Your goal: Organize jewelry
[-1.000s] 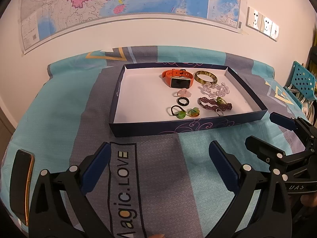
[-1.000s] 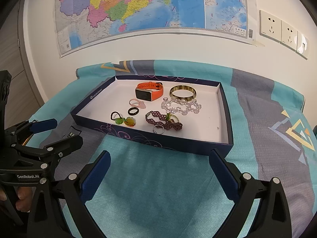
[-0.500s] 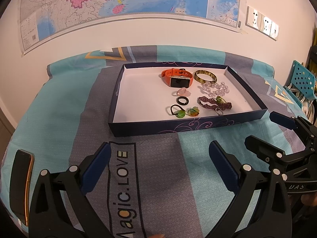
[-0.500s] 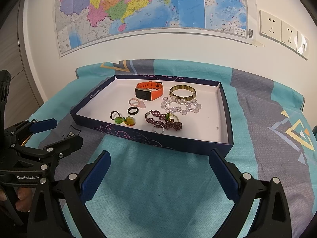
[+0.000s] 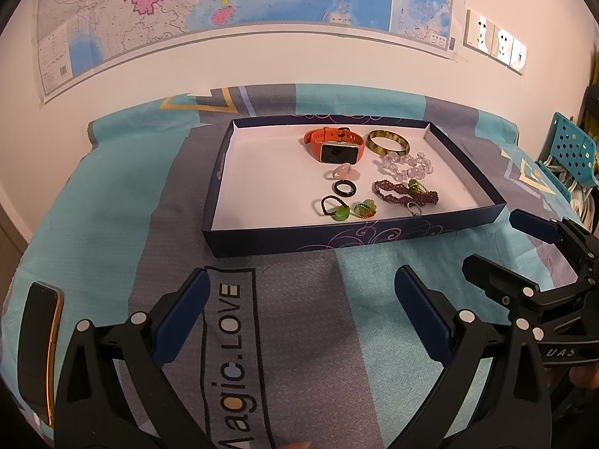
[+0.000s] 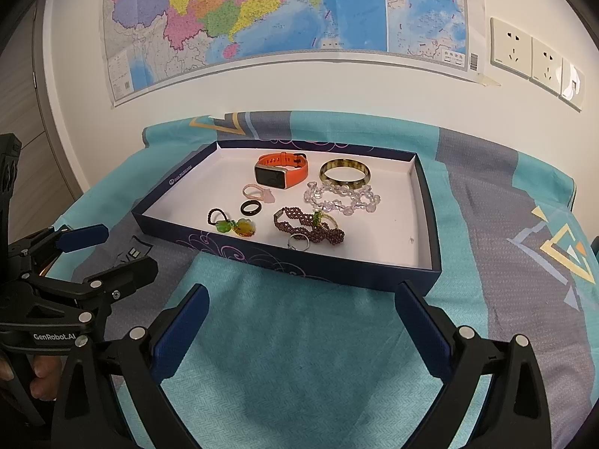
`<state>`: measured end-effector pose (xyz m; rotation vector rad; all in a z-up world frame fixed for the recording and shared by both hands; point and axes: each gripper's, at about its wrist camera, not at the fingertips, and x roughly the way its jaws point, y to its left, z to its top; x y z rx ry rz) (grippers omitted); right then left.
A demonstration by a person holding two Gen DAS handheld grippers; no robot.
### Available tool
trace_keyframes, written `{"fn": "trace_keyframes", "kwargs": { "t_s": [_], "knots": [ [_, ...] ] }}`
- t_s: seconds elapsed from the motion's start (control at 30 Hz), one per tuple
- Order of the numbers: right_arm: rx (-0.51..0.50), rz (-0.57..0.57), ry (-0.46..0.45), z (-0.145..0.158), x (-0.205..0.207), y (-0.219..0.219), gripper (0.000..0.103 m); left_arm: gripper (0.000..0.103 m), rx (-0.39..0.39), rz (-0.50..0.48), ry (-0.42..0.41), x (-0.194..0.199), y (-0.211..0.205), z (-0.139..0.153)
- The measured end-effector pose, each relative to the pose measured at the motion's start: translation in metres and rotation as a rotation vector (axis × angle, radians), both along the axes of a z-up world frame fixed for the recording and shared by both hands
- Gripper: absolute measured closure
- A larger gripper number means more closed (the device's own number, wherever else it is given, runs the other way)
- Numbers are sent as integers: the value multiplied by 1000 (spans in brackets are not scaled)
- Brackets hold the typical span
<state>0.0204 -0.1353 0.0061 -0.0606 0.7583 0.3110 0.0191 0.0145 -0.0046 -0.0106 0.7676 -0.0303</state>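
Right now both grippers hang low over the bedspread [image 5: 105,202], short of the tray [image 5: 374,234], and each is spread wide with nothing between its fingers. From the left wrist view, the left gripper [image 5: 301,301] fills the bottom of the frame and the right gripper [image 5: 498,247] pokes in at the right edge. From the right wrist view, the right gripper [image 6: 299,314] sits at the bottom and the left gripper [image 6: 112,250] at the lower left. All the jewelry lies inside the tray at mid-frame: an orange watch [image 5: 334,144] and a green bangle [image 5: 386,143] at the back, clear beads [image 5: 408,165] just in front of the bangle, a pink ring [image 5: 342,171], a black ring [image 5: 344,188], a purple bracelet [image 5: 406,194] and a small silver ring [image 5: 413,208] near the front wall. A phone [image 5: 39,348] lies at the lower left.
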Motion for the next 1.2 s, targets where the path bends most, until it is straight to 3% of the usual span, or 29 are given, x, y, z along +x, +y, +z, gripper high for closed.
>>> {"fn": "trace_keyframes", "kwargs": {
  "t_s": [1.2],
  "knots": [
    [-3, -5, 11, 0, 5, -2, 7, 6, 2, -4, 7, 4, -1, -1]
  ]
}}
